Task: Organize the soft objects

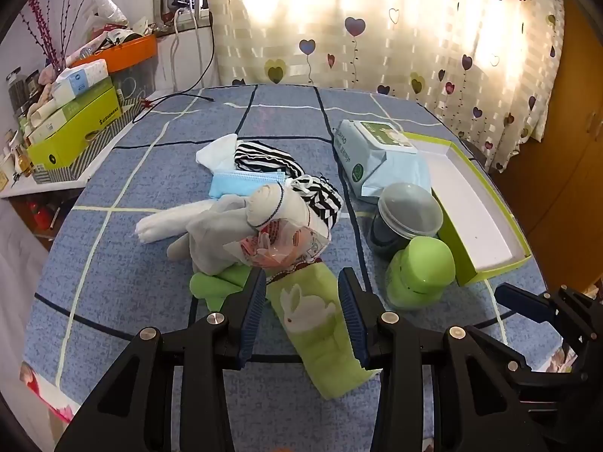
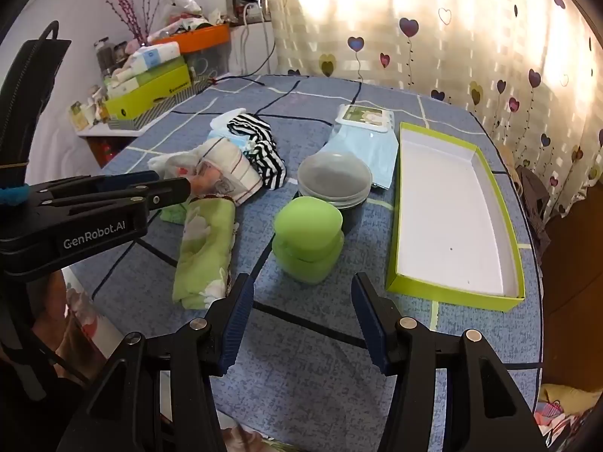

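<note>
A pile of soft things lies mid-table: a green rabbit-print cloth (image 1: 320, 324) (image 2: 205, 252), grey and white socks (image 1: 226, 229), a crinkly plastic packet (image 1: 279, 245), a blue face mask (image 1: 245, 182) and striped black-and-white cloth (image 1: 264, 158) (image 2: 260, 143). My left gripper (image 1: 301, 316) is open, its fingers on either side of the green cloth just above it; it also shows in the right wrist view (image 2: 166, 188). My right gripper (image 2: 301, 316) is open and empty above bare tablecloth, near a green lidded jar (image 2: 307, 239).
An open green box with a white inside (image 2: 452, 218) (image 1: 475, 211) lies at the right. A wet-wipes pack (image 1: 377, 154), a clear-lidded dark jar (image 1: 407, 214) and the green jar (image 1: 418, 271) stand between pile and box. Cluttered shelf with boxes (image 1: 75, 128) at far left.
</note>
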`<state>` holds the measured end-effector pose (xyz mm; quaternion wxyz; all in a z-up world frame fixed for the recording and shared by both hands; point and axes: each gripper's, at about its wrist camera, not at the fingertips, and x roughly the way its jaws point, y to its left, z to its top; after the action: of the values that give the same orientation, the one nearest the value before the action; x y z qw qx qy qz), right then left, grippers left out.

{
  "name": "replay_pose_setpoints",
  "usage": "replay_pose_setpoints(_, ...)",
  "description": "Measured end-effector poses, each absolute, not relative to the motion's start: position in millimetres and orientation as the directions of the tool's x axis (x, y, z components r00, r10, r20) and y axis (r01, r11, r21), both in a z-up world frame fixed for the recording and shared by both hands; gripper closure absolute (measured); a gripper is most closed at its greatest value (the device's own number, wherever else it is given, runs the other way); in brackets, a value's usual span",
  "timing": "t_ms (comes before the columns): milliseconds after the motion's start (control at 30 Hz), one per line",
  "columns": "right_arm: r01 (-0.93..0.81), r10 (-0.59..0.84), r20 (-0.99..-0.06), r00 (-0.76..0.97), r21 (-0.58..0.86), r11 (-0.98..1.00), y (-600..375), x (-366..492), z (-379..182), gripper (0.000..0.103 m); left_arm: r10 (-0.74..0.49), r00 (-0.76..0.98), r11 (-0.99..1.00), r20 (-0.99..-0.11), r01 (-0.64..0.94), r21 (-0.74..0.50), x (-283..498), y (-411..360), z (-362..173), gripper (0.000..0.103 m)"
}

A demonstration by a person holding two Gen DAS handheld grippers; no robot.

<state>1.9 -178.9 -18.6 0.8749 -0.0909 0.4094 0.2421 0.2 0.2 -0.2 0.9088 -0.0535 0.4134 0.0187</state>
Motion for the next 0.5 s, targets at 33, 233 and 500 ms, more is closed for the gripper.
replay_pose_setpoints(33,-0.499,0.351,-0.760,0.547,0.040,0.866,-178.9,2.0,-18.6,0.049,-0.012,0.657,0.994,-0.754,-0.077,-0.083,0.4,0.1,-0.2,0.062)
replay_pose_setpoints(233,-0.501,0.350,-0.757,0.552,0.034,0.865,-177.7,1.3,-18.6,0.049,-0.013,0.658,0.994,-0.753,-0.076,-0.083,0.3,-1.0,1.1,0.062)
replay_pose_setpoints(500,-0.501,0.351,-0.755,0.553,0.035,0.865,-179.1,2.3,-19.6,0.049,-0.025,0.657,0.993,-0.753,-0.072,-0.096,-4.1,6.1,-0.6,0.062)
